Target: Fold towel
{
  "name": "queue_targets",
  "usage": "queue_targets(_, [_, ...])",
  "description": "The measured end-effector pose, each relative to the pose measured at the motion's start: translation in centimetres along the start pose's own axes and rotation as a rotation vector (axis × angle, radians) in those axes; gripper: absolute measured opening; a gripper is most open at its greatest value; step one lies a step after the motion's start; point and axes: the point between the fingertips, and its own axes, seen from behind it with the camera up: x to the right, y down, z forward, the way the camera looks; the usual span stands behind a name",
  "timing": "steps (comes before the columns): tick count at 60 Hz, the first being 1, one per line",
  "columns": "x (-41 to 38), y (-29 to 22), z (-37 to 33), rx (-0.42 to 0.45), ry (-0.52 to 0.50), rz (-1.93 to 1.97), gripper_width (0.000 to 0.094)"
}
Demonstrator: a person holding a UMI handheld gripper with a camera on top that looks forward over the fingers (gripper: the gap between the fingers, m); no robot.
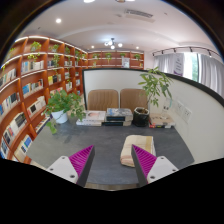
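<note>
A cream towel (134,148) lies folded in a thick bundle on the dark grey table (100,150), just ahead of my right finger and partly hidden behind it. My gripper (112,160) is held above the table, open, with nothing between the two purple pads (81,160). The towel lies to the right of the gap between the fingers, not inside it.
Two potted plants stand at the table's far side, one at the left (66,104) and one at the right (153,88). Books and small items (118,117) lie between them. Wooden bookshelves (30,85) line the left wall. Chairs (103,99) stand behind the table.
</note>
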Motion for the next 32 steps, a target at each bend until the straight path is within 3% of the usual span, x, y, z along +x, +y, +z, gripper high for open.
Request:
queue_targets(15, [-3.4, 4.3, -4.7, -0.045, 0.003, -0.014, 0.0732])
queue_targets(32, [-4.9, 5.7, -6.4, -0.062, -0.002, -0.043, 0.0732])
